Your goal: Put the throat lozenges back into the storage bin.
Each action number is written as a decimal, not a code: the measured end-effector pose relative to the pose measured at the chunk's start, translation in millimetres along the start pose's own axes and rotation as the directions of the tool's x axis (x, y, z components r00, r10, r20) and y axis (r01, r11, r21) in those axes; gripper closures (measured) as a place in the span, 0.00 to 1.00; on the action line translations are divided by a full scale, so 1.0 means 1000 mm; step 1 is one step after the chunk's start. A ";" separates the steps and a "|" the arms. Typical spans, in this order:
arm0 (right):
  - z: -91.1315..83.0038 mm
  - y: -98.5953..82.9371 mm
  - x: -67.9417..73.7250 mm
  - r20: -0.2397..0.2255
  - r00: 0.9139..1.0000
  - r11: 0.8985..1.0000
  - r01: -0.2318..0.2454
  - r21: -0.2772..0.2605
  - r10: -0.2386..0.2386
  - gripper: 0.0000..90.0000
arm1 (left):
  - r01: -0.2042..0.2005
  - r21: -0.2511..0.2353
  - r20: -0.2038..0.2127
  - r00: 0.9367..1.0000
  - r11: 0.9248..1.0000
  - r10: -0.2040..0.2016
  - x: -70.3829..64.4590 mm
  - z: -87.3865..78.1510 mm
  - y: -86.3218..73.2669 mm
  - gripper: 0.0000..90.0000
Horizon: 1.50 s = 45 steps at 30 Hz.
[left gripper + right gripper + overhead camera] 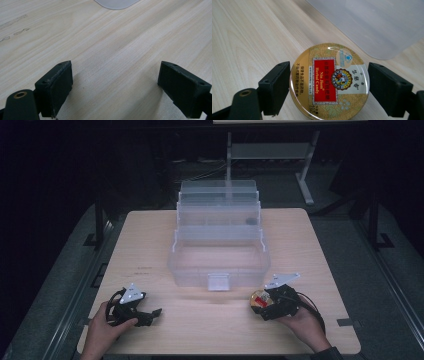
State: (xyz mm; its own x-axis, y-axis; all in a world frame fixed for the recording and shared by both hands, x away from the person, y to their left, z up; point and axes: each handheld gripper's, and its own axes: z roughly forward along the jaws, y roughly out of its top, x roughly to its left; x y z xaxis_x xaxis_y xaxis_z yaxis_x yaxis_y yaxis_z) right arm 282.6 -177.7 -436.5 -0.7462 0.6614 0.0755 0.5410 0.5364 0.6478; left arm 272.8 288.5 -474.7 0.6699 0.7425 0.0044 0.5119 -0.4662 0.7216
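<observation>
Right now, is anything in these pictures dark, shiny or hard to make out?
High view: the room behind the table is nearly black, and the clear box looks hazy. Right gripper view: glare streaks the candy tin near its top, though its label reads sharp. Left gripper view: even light, with soft shadows beside the open jaws.

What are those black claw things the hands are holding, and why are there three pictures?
Those are grippers, tools with two black jaws that a person squeezes to pinch things. One picture comes from a camera up high, looking down on the pale wooden table. The other two come from little cameras riding on each gripper, looking along its jaws. On the table stands a clear plastic box with stepped trays folded open. The left gripper is open over bare wood, holding nothing. The right gripper has its jaws on either side of a round gold candy tin with a red label. One jaw touches it; I cannot tell whether the other does.
</observation>
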 end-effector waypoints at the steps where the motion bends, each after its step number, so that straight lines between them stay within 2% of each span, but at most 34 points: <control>1: -0.001 -0.001 -0.001 0.003 1.000 1.000 0.002 0.001 -0.002 0.22 | 0.000 0.000 0.000 1.000 1.000 0.000 0.000 0.000 0.000 0.13; 10: -0.012 -0.005 -0.009 0.019 1.000 1.000 -0.022 -0.013 0.023 0.22 | 0.000 0.000 0.000 1.000 1.000 0.000 0.000 0.000 0.000 0.13; 25: -0.025 -0.009 -0.016 0.037 0.999 0.999 -0.034 -0.012 0.035 0.22 | 0.000 0.000 0.000 1.000 1.000 0.000 0.000 0.000 0.000 0.13; 45: -0.046 -0.009 -0.030 0.075 0.996 0.998 -0.049 -0.046 0.053 0.22 | 0.000 0.000 0.000 1.000 1.000 0.000 0.000 0.000 0.000 0.13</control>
State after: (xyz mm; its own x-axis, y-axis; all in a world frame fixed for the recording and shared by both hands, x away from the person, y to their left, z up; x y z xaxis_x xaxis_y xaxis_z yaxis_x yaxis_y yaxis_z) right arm 282.2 -226.3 -409.8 -0.6856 0.7261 0.0528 0.5587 0.4782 0.6777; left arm 272.8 288.5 -474.7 0.6699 0.7425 0.0038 0.5121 -0.4657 0.7217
